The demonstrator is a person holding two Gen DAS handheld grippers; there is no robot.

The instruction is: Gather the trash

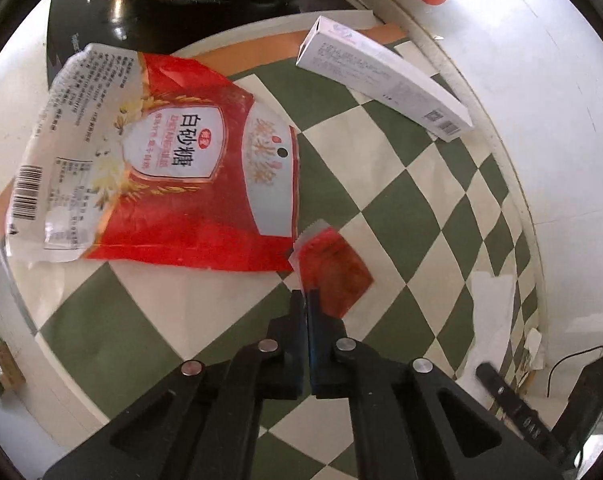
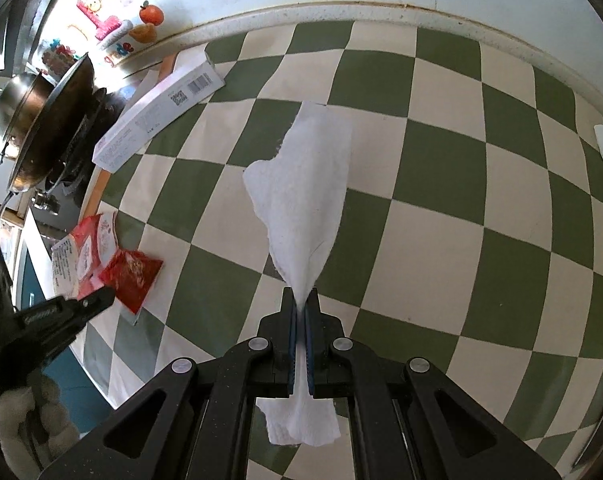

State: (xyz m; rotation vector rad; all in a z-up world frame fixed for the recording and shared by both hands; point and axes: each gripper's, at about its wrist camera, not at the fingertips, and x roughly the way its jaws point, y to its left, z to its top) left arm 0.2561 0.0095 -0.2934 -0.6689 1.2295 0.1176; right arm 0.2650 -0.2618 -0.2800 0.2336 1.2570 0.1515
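While both claws grip litter, the step in hand is pick-up, with carry-off to a bin likely next; no bin shows in either view, so the drop site cannot be told.

Left claw (image 1: 304,294): jaws clenched on a corner of the red sachet (image 1: 333,270), which lies forward of the tips, on or just above the checked worktop (image 1: 401,216); cannot tell if lifted. Sugar bag (image 1: 153,160) touches or overlaps the sachet's far edge, so the pull should go clear of it.

Right claw (image 2: 300,294): jaws pinched on a paper towel (image 2: 305,188), which runs between the pads and trails forward over the worktop, a tail hanging behind.

White box (image 1: 385,76) uncollected near the wall, well apart from both claws.
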